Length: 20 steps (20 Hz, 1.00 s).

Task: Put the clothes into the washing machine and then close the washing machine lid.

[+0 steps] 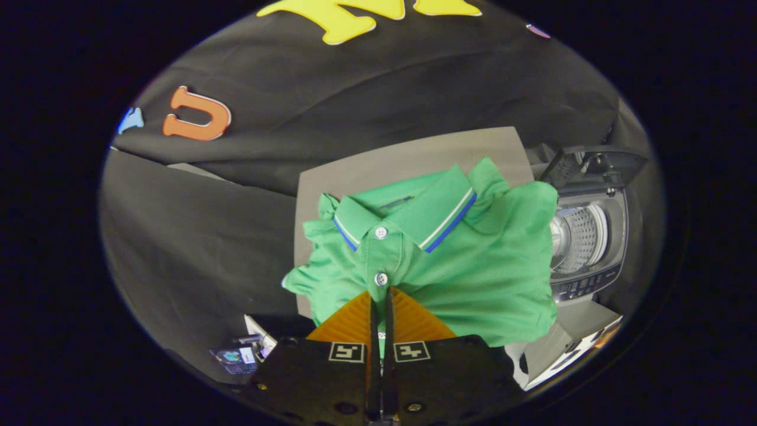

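With its fingers pressed together on the placket just below the lower button, our hand-held gripper [380, 302] has the green polo shirt [449, 266] pinched and hanging bunched ahead of us. We see the shirt covering much of the grey tabletop [402, 160], its collar toward the far edge. Past the tabletop's right edge stands the washing machine [585, 242], lid [591, 163] raised, drum [576, 239] showing.

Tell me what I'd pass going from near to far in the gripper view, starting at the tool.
Tool, shut on the green polo shirt → grey board behind the shirt → black cloth wall.
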Available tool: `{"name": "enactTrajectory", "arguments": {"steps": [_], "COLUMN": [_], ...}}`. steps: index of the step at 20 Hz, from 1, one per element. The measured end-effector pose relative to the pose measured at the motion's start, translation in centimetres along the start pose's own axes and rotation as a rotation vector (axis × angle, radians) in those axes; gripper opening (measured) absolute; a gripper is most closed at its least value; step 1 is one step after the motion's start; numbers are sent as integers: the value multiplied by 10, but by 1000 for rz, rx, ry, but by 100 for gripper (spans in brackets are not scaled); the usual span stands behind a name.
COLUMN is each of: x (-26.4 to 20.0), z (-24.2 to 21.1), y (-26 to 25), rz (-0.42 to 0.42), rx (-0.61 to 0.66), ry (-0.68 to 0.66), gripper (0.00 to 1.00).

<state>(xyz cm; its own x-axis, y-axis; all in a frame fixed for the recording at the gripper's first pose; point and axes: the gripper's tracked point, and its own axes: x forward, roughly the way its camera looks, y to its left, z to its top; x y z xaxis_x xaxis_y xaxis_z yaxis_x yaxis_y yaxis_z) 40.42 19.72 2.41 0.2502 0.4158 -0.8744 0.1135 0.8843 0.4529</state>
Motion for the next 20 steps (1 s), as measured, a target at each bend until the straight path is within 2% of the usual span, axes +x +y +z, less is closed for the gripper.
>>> {"name": "enactTrajectory", "arguments": {"steps": [14, 20], "x": [-147, -217], "z": [-15, -25], "y": [42, 29], "rz": [199, 212], "rx": [-58, -90], "ry": [-190, -314], "gripper": [5, 5]}}
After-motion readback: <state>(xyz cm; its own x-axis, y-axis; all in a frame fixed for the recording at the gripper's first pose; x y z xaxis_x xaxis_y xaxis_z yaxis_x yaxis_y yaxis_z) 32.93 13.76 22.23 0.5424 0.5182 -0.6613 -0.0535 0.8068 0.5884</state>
